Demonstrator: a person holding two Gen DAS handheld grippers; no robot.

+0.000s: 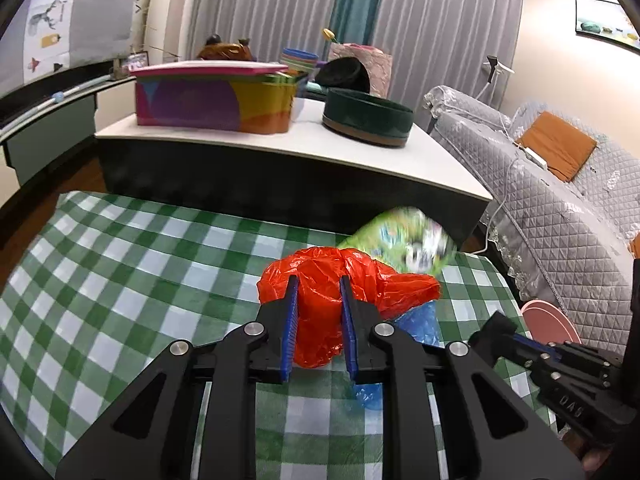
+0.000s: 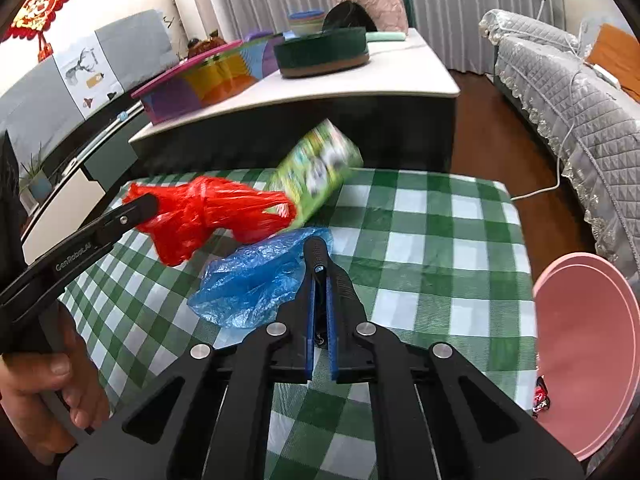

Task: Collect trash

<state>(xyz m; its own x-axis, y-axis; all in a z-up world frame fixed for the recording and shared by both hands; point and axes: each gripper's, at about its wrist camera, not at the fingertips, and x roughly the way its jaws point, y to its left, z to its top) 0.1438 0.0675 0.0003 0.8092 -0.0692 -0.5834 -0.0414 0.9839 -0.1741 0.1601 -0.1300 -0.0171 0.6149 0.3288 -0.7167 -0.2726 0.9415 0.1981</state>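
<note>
Left wrist view: your left gripper (image 1: 318, 292) is clamped on the red bag (image 1: 320, 300), dead centre, w/ the green carton (image 1: 404, 240) blurred at 1 o'clock behind it. Right gripper (image 2: 316, 252) is pinched near-closed on the blue bag's (image 2: 248, 284) edge at 12 o'clock; pink bin (image 2: 580, 340) waits at 3 o'clock. Both bags look light, floppy, slippery film, so grip bunched folds, not a single layer. Carton's stiffer; take it across its flat sides.
</note>
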